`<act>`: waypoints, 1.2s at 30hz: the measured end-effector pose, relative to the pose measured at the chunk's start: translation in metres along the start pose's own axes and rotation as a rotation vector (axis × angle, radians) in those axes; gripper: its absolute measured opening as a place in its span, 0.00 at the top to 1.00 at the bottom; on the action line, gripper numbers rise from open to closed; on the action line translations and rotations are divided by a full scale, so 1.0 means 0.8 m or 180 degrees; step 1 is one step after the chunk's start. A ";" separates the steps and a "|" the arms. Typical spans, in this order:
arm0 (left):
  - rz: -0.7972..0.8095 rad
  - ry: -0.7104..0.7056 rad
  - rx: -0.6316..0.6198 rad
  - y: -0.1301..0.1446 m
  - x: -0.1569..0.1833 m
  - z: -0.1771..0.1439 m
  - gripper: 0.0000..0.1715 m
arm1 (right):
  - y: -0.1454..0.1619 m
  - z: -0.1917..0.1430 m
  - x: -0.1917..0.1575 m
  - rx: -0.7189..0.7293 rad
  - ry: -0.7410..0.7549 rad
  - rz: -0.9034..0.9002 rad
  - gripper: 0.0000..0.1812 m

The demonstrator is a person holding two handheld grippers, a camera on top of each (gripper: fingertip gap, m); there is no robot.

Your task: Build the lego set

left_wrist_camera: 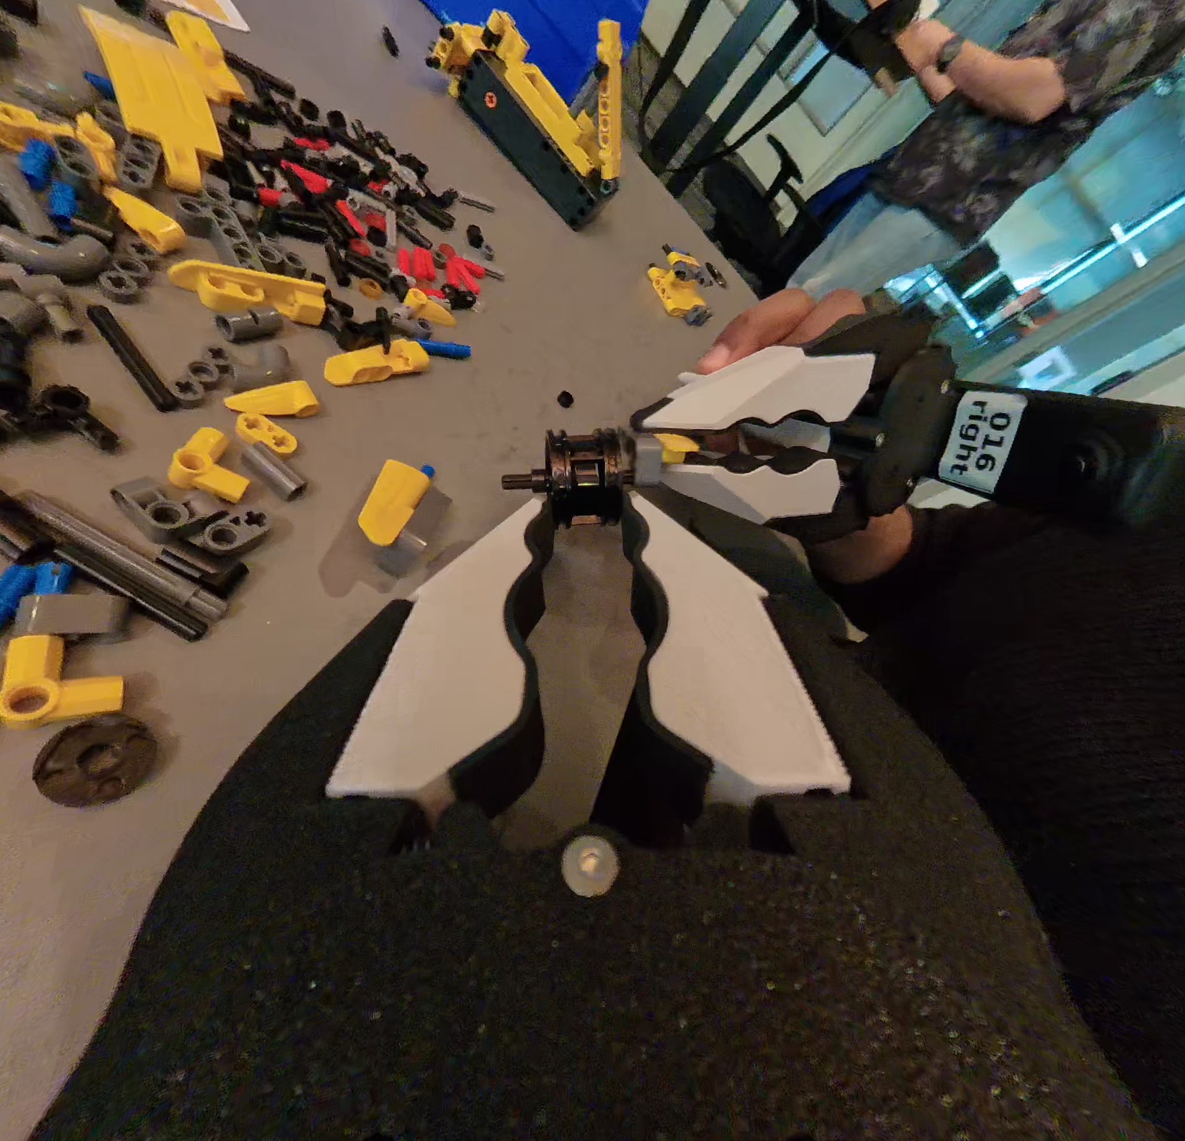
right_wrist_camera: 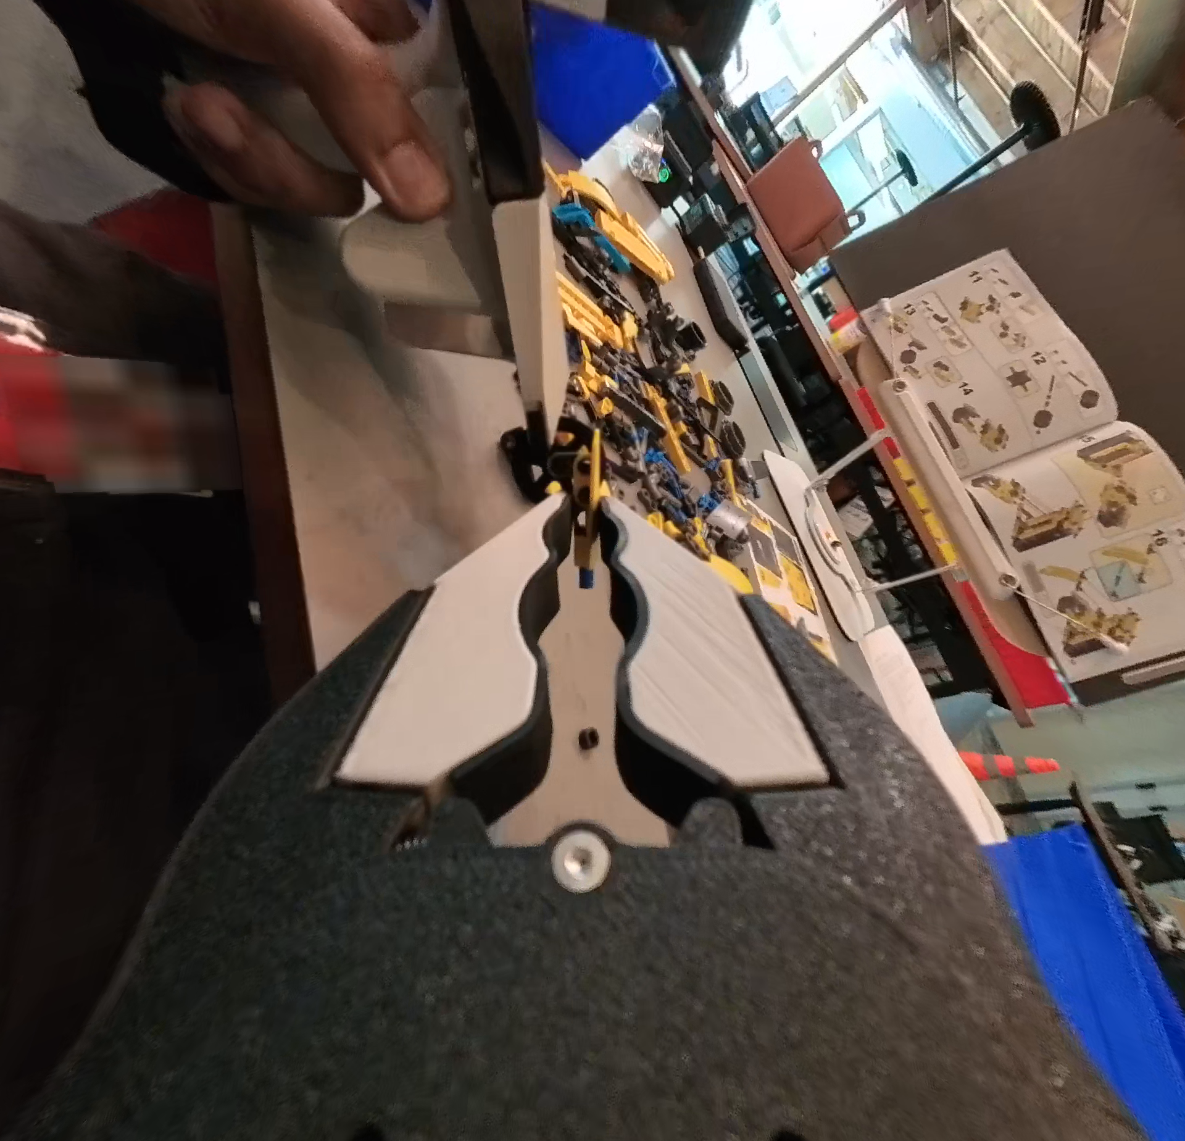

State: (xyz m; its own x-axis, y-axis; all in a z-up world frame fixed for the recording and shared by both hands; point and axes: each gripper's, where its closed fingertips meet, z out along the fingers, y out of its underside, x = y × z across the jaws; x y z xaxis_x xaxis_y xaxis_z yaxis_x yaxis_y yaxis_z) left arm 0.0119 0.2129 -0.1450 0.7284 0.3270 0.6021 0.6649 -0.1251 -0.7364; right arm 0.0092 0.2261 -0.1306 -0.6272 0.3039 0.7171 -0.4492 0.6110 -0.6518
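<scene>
**Operator:** Left wrist view first, reading left to right. Loose building pieces (left_wrist_camera: 211,225) in yellow, black, grey, red and blue spread over the grey table (left_wrist_camera: 545,315); the leftmost ones are cut off by the frame edge. At centre my left gripper (left_wrist_camera: 587,507) is clamped on a black spool-shaped part (left_wrist_camera: 583,478) held above the table, a short axle poking from its left end.

**Listener:** And the other hand?

**Operator:** My right gripper (left_wrist_camera: 647,446) comes in from the right, its fingers pinched on a small yellow and grey piece (left_wrist_camera: 667,453) that touches the spool's right end. A white label with writing sits on its body. Behind it, a partly built yellow and black assembly (left_wrist_camera: 545,109) stands on the table, and a person stands farther off, head covered by a patch.

**Listener:** What does the right wrist view add?

**Operator:** It is blurred at the left, where a hand (right_wrist_camera: 288,84) grips the other tool. At centre the fingers grip the yellow piece; I cannot make out its shape. A blue bin (right_wrist_camera: 596,77) sits beyond, contents hidden. At right, an open instruction booklet (right_wrist_camera: 1000,462) on a stand.
</scene>
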 end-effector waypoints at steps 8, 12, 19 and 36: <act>0.0116 -0.0074 0.0096 -0.004 0.000 -0.001 0.88 | 0.002 0.005 0.003 -0.0223 0.0156 -0.0123 0.97; 0.0245 -0.0082 0.0136 -0.005 0.004 -0.002 0.83 | 0.004 0.008 0.004 -0.0333 0.0265 -0.0188 0.97; 0.0378 -0.0253 0.0172 -0.006 0.000 -0.001 0.84 | 0.005 0.009 0.002 -0.0375 0.0374 -0.0306 0.97; 0.0466 -0.0039 0.0501 -0.022 0.014 -0.013 0.88 | -0.013 -0.019 0.027 0.0267 -0.0117 0.1084 0.83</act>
State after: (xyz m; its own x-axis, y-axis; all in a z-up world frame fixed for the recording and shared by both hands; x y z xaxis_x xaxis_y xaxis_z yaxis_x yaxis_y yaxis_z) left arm 0.0100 0.2088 -0.1224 0.8125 0.3276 0.4822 0.5175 -0.0245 -0.8553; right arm 0.0099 0.2372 -0.1048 -0.7718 0.4526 0.4467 -0.2599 0.4166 -0.8712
